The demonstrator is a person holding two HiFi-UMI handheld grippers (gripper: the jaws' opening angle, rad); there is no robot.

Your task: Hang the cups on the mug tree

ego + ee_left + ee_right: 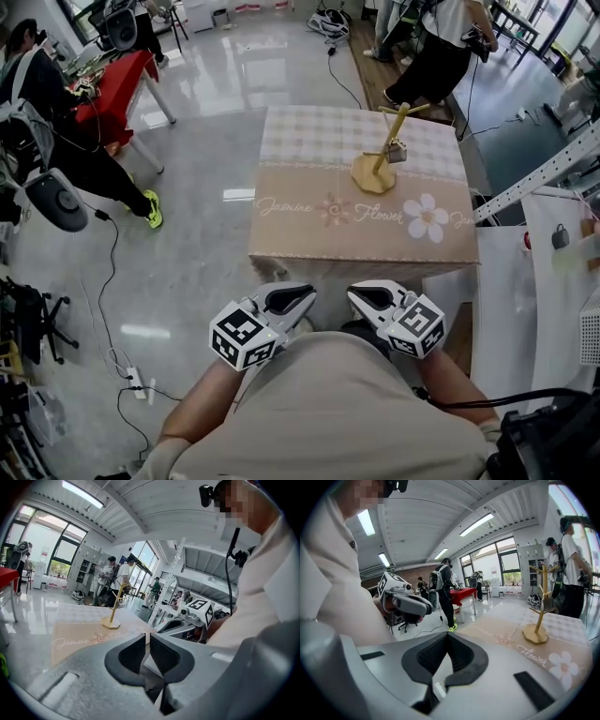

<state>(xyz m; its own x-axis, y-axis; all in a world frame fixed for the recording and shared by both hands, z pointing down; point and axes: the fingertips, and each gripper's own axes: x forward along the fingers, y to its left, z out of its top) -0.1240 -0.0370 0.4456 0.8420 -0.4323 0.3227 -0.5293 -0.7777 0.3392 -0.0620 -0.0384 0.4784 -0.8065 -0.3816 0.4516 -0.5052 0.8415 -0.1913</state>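
Two grippers are held low against the person's torso in the head view, the left gripper and the right gripper, both short of the bench. On the bench's far right part stands the mug tree, with one grey cup hanging on it. In the left gripper view the jaws are pressed almost together, nothing between them. In the right gripper view the jaws are clenched and empty, with the mug tree ahead to the right.

yellow wooden mug tree upright on checked table; one grey cup hangs from low branch.
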